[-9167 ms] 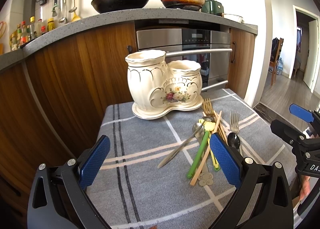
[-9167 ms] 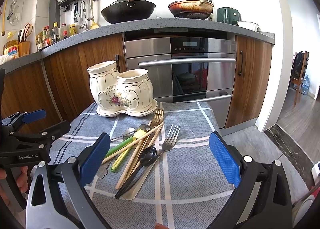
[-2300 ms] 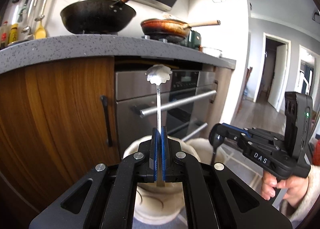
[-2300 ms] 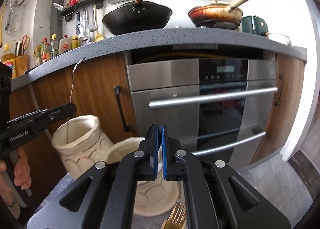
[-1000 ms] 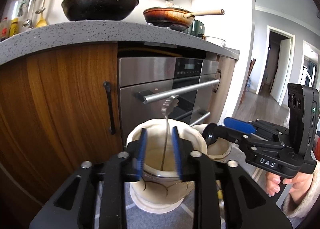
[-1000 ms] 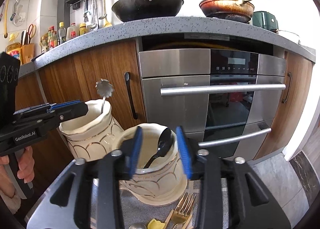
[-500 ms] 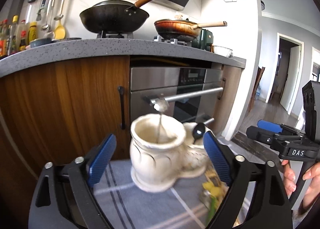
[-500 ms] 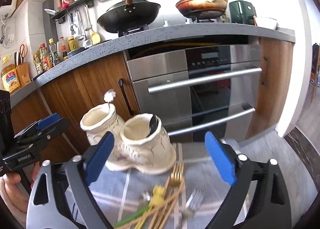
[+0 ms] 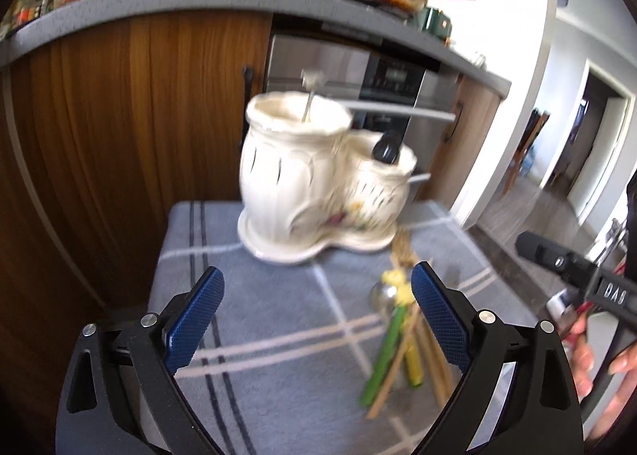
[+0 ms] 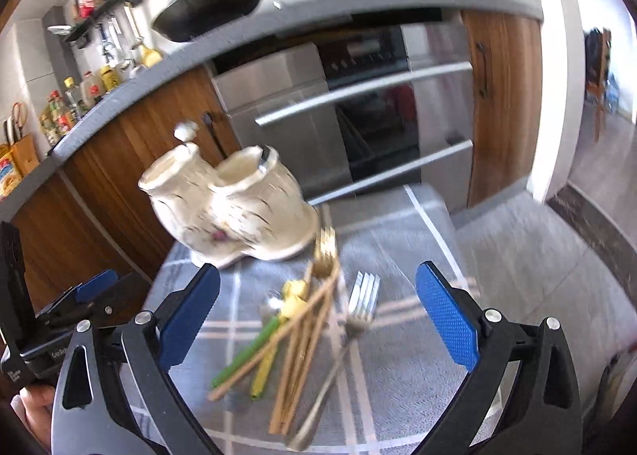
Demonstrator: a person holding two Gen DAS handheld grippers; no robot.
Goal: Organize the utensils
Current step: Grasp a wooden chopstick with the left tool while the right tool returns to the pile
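A cream double utensil holder (image 9: 314,180) stands at the back of the grey plaid cloth (image 9: 270,319); it also shows in the right wrist view (image 10: 227,208). A silver flower-ended utensil (image 9: 310,94) stands in its left pot and a black spoon (image 9: 385,148) in its right pot. A loose pile of utensils (image 10: 294,331) lies on the cloth: green and yellow handles, chopsticks, a gold fork, a silver fork (image 10: 358,315). My left gripper (image 9: 314,319) is open and empty, left of the pile. My right gripper (image 10: 318,319) is open and empty above the pile.
Behind the small table are wooden cabinets (image 9: 119,116) and a steel oven (image 10: 358,108) under a grey counter with pans. The table's right edge drops to a tiled floor (image 10: 537,256). Both views are motion-blurred.
Both grippers released their utensils into the holder's pots, opened wide and pulled back and down towards the pile on the cloth.
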